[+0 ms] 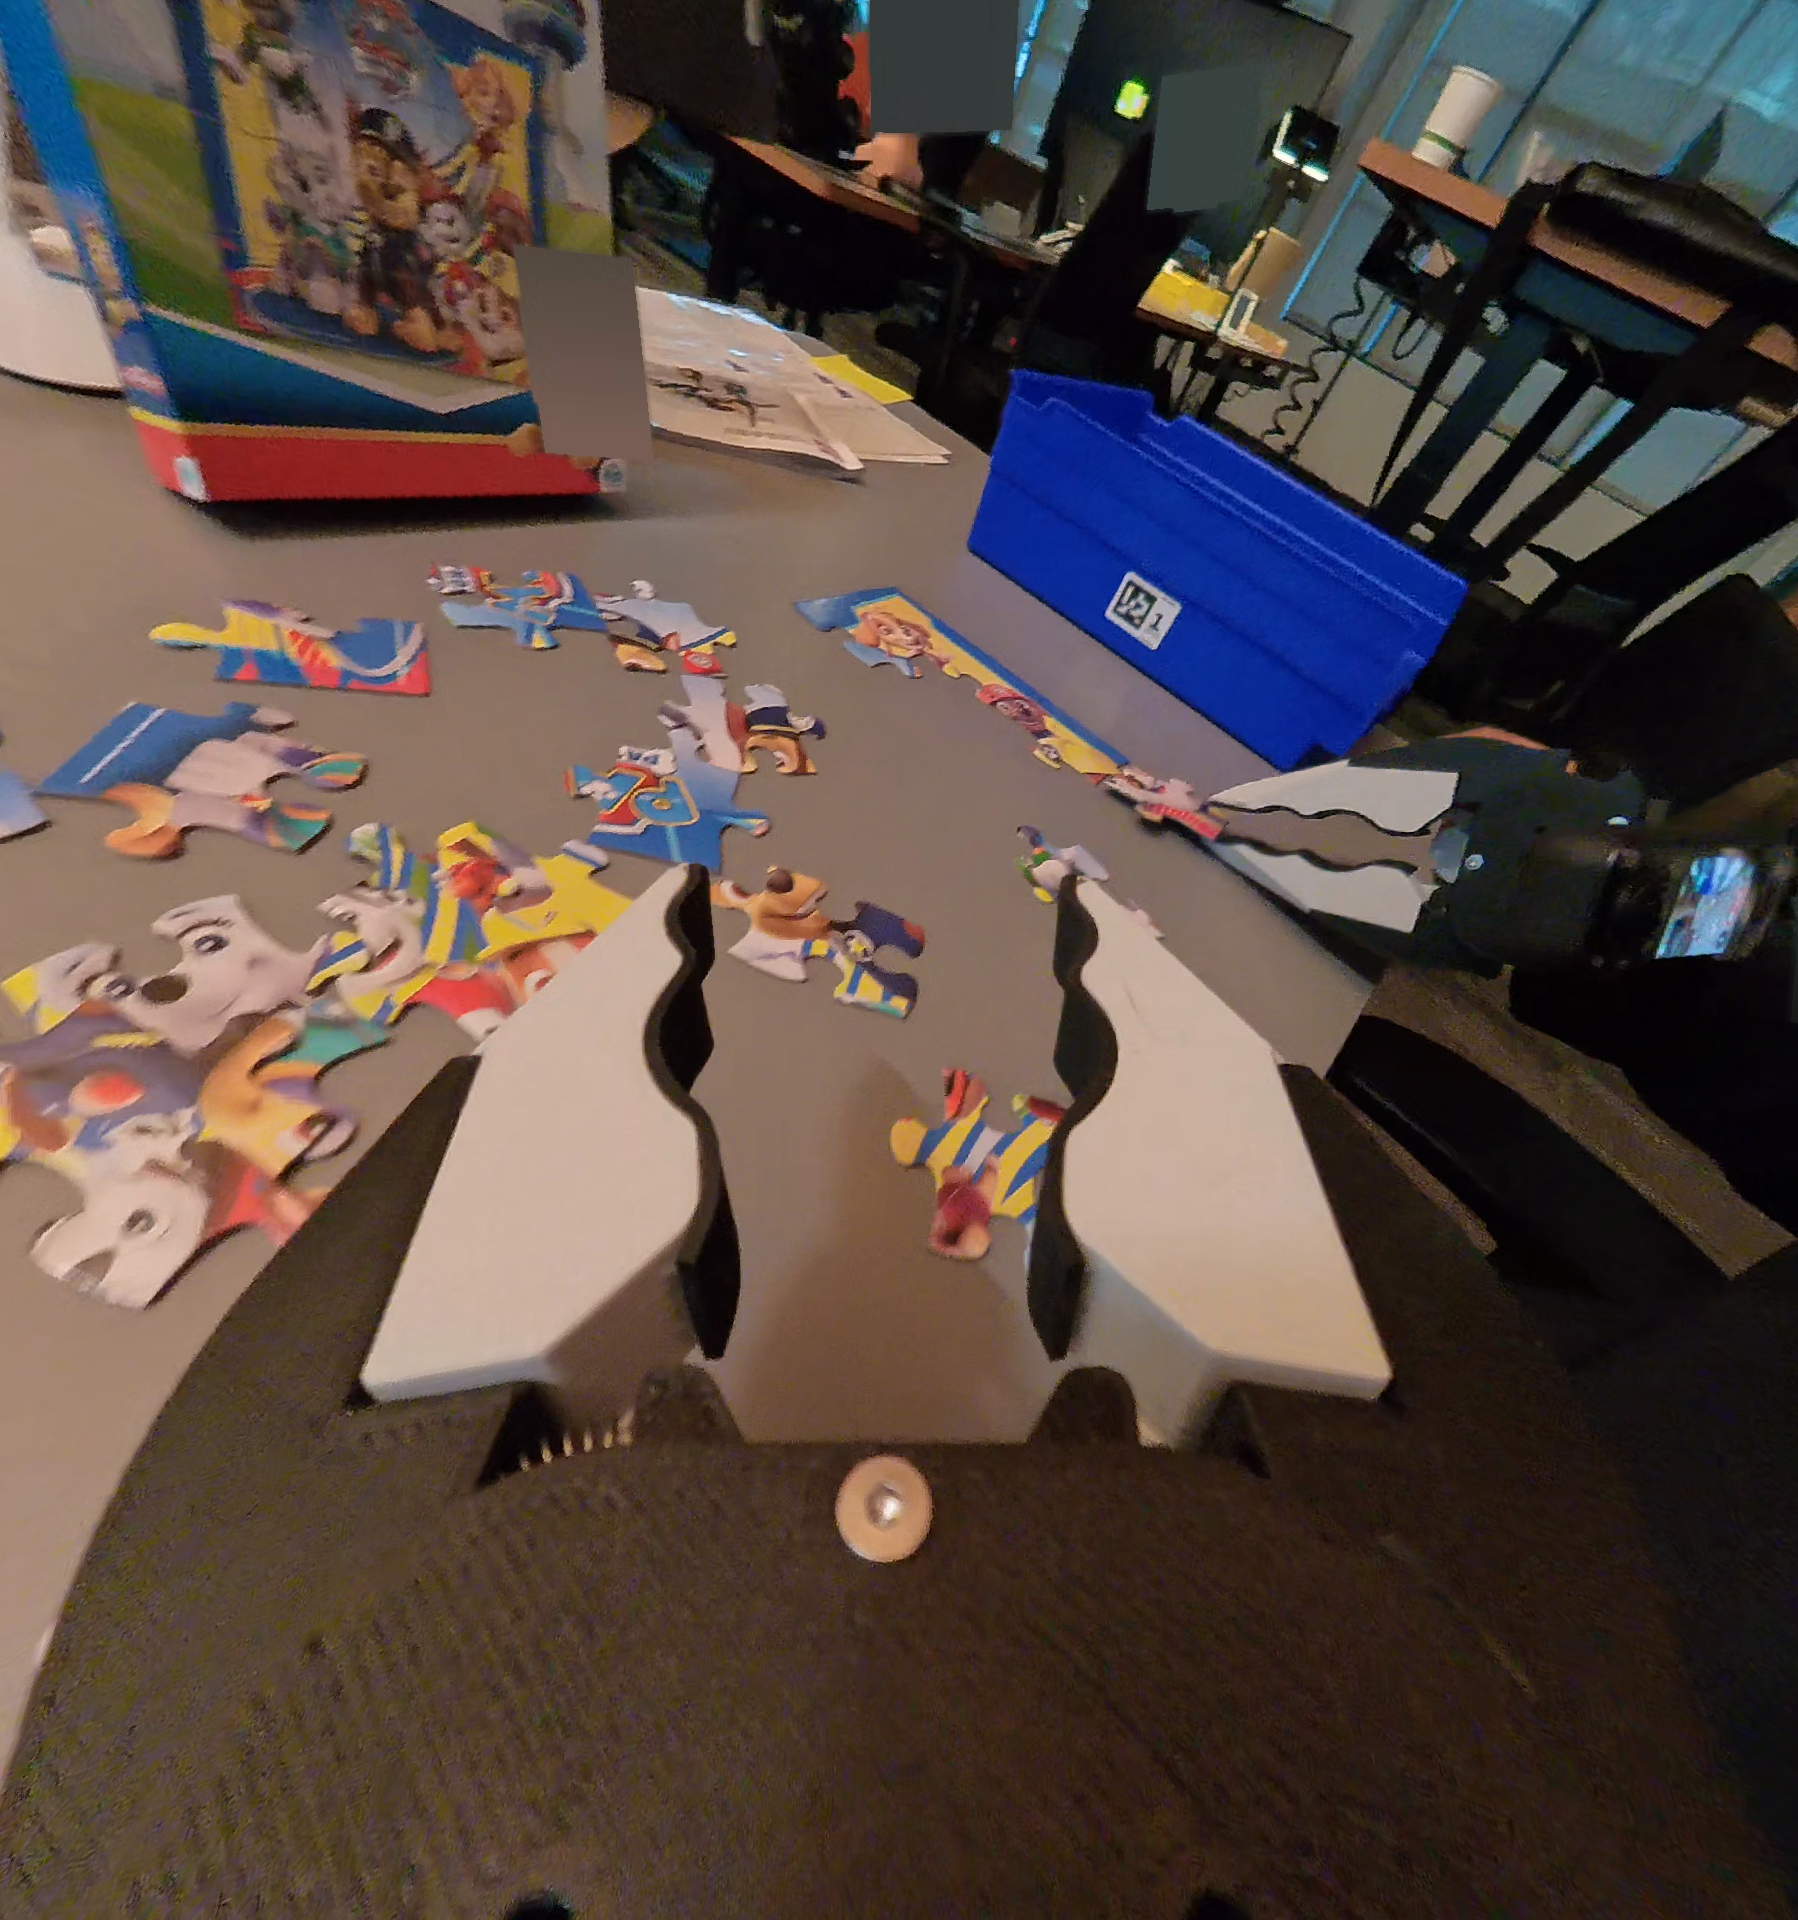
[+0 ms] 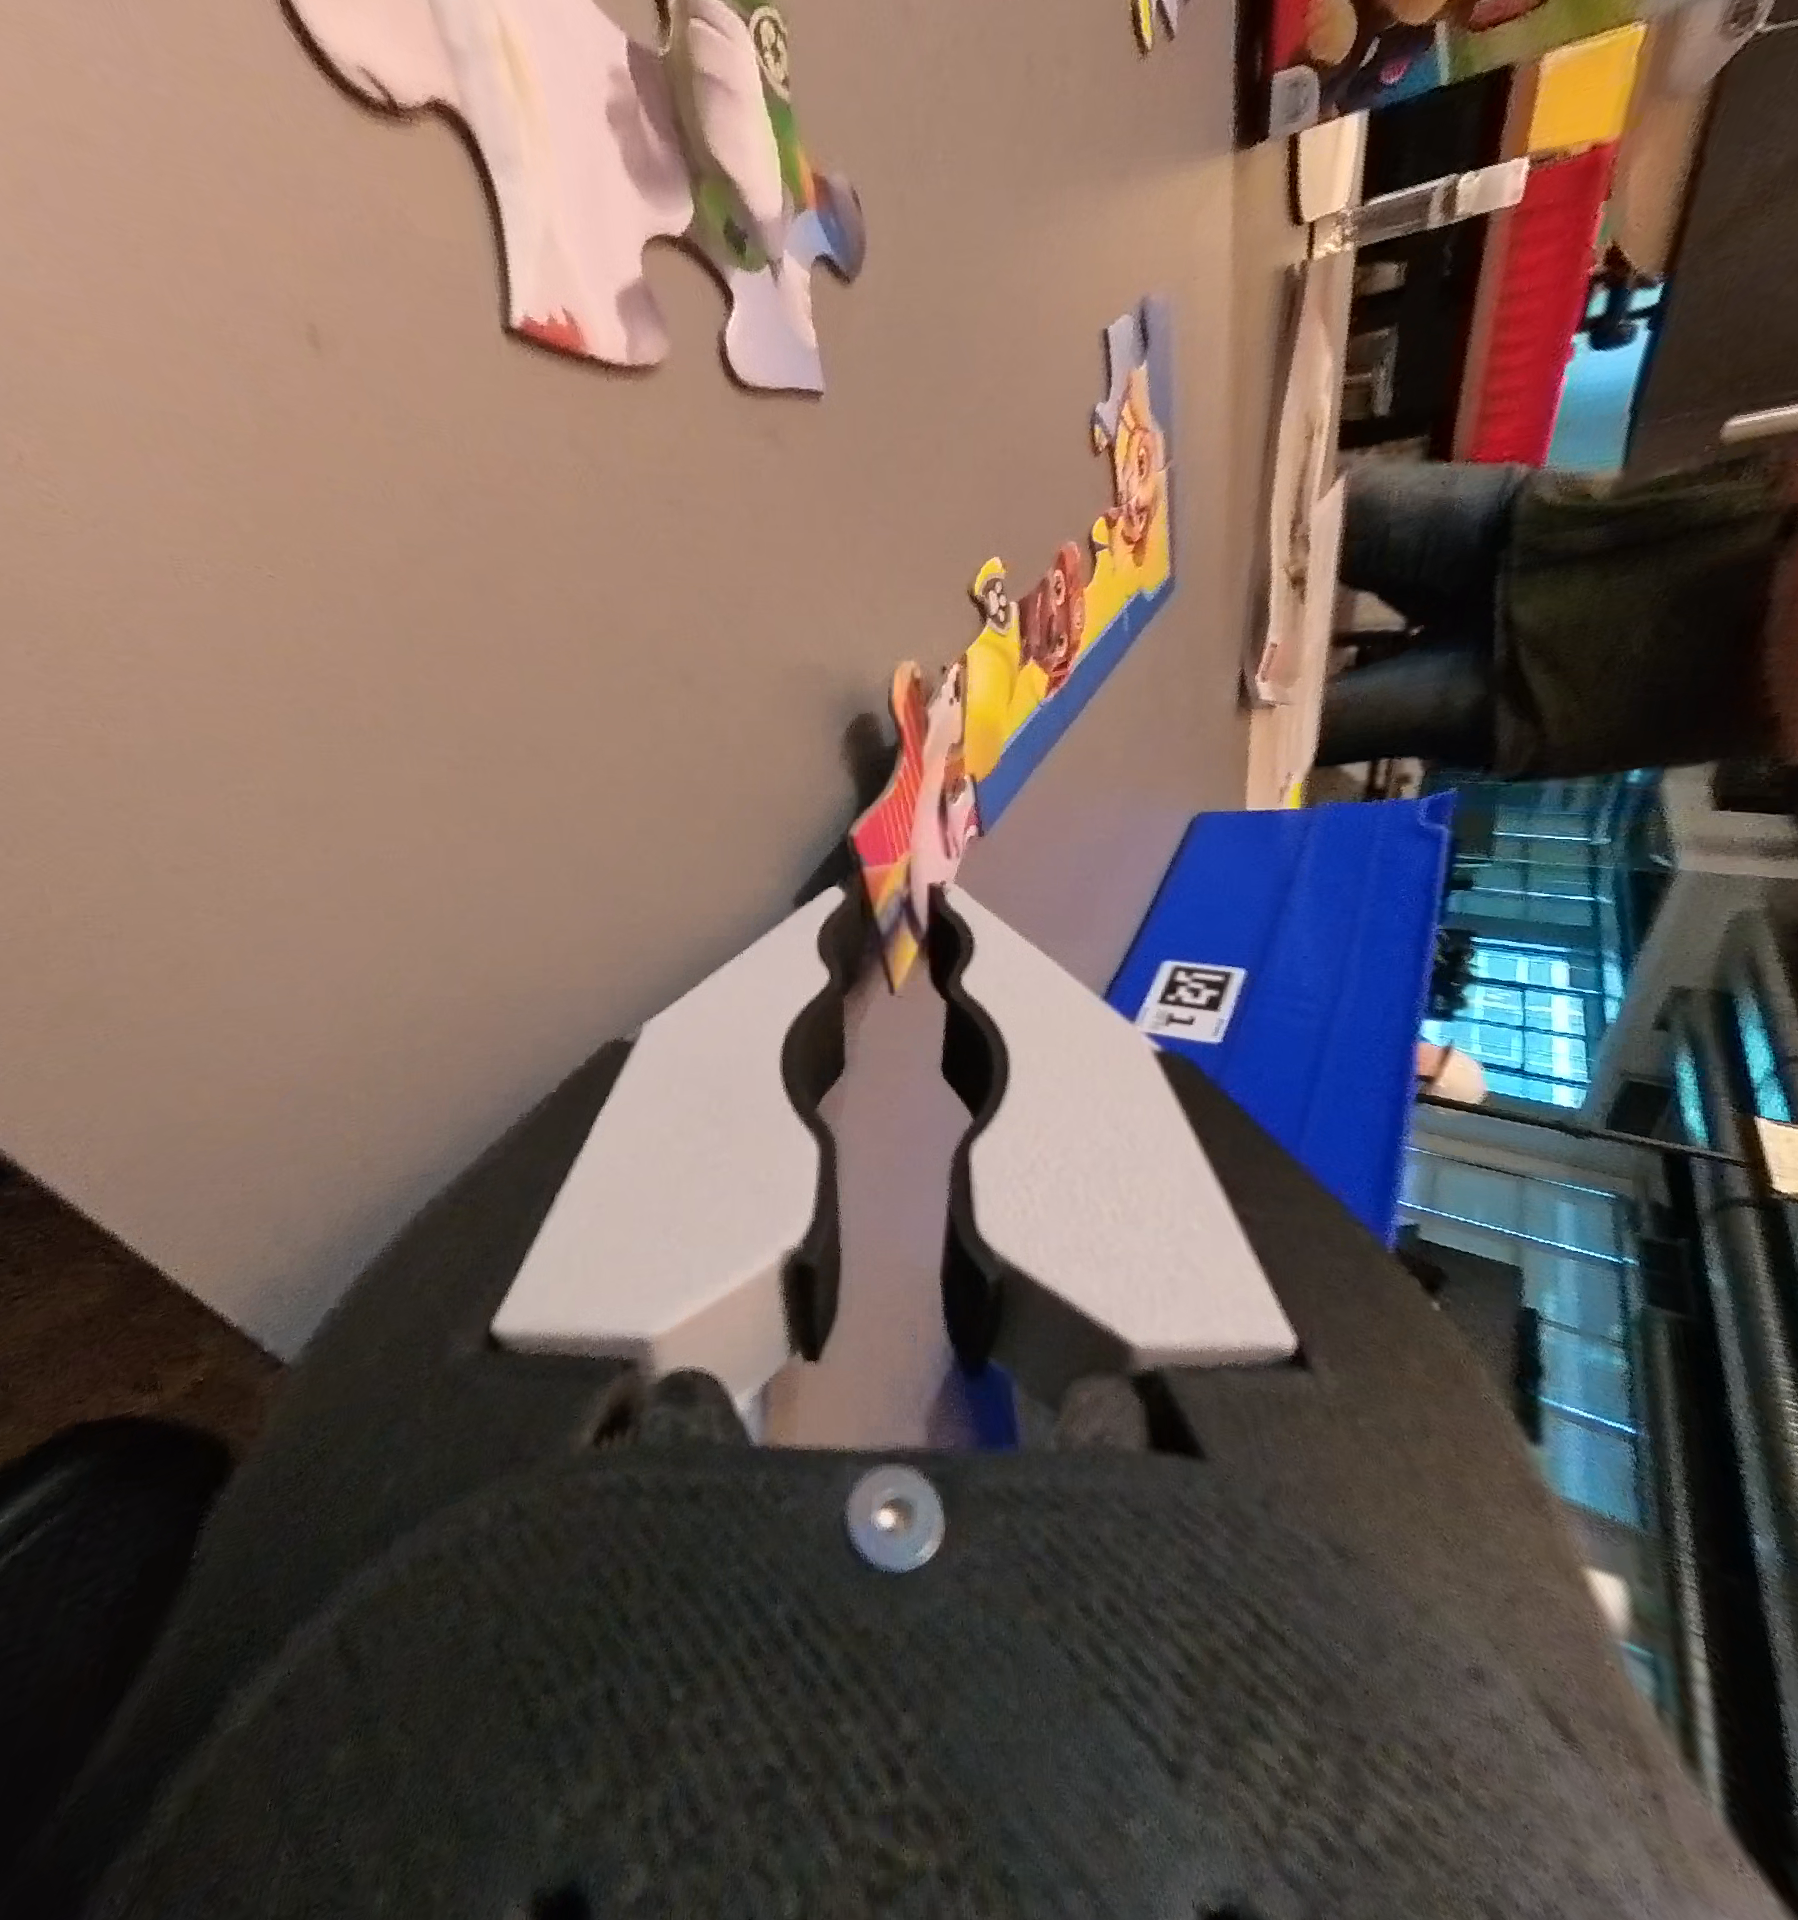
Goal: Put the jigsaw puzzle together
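My left gripper [image 1: 882, 883] is open and empty, low over the grey table [image 1: 874, 582]. A brown-dog puzzle piece [image 1: 822, 935] lies on the table just beyond its fingertips. A striped yellow piece [image 1: 978, 1164] lies beside its right finger. My right gripper [image 2: 895, 904] is turned on its side, its fingers a little apart. The end of a red-and-pink piece [image 2: 916, 821] stands between the tips with a gap to the pads. That piece meets a joined strip of edge pieces [image 2: 1082, 623]. The left wrist view also shows the right gripper [image 1: 1219, 823] at that piece [image 1: 1170, 802].
Several loose pieces [image 1: 251, 987] lie left and ahead. A blue bin [image 1: 1238, 551] stands by the table's right edge behind the strip [image 1: 957, 665]. The puzzle box [image 1: 355, 260] and papers [image 1: 760, 384] are at the back. A green-and-white piece [image 2: 666, 187] lies nearby. The grippers' ends are close to 30 centimetres from one another.
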Demonstrator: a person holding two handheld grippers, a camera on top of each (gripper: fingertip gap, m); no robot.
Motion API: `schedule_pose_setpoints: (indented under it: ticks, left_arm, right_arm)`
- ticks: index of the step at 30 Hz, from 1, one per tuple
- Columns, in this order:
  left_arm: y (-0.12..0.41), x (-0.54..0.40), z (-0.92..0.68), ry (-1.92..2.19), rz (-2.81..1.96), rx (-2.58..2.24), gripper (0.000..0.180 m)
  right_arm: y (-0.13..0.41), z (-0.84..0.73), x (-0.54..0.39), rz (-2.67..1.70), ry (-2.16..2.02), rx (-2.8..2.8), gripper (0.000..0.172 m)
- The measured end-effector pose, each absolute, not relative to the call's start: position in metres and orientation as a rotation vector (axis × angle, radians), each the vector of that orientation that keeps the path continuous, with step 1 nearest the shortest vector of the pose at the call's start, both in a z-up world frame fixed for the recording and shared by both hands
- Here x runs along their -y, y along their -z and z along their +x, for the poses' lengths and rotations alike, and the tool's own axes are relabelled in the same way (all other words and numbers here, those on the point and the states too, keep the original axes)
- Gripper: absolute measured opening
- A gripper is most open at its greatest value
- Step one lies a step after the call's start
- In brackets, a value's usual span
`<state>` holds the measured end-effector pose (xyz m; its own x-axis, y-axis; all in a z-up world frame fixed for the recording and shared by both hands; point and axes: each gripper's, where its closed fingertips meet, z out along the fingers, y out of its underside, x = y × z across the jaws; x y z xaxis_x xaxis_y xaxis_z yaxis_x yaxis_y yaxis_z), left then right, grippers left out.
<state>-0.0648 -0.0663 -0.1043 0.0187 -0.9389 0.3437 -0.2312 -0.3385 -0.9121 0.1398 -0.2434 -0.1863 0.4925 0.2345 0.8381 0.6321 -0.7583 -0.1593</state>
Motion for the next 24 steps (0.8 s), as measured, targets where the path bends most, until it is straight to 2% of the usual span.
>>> schedule_pose_setpoints:
  ticks: [7, 12, 18, 21, 24]
  left_arm:
    - [0.094, 0.086, -0.037, 1.367, -1.595, -1.299, 0.063]
    - [0.09, 0.092, -0.03, 1.363, -1.586, -1.314, 0.063]
    - [0.091, 0.094, -0.028, 1.371, -1.594, -1.309, 0.063]
    - [0.091, 0.097, -0.027, 1.383, -1.597, -1.313, 0.063]
    - [0.089, 0.097, -0.03, 1.357, -1.589, -1.316, 0.063]
  right_arm:
    - [0.185, 0.14, 0.248, -2.316, 1.113, 0.648, 0.017]
    - [0.18, 0.126, 0.248, -2.34, 0.83, 0.503, 0.032]
    - [0.175, 0.128, 0.233, -2.25, 0.465, 0.194, 0.034]
    - [0.185, 0.138, 0.225, -2.265, 0.384, 0.073, 0.045]
    - [0.187, 0.146, 0.221, -2.259, 0.346, -0.008, 0.046]
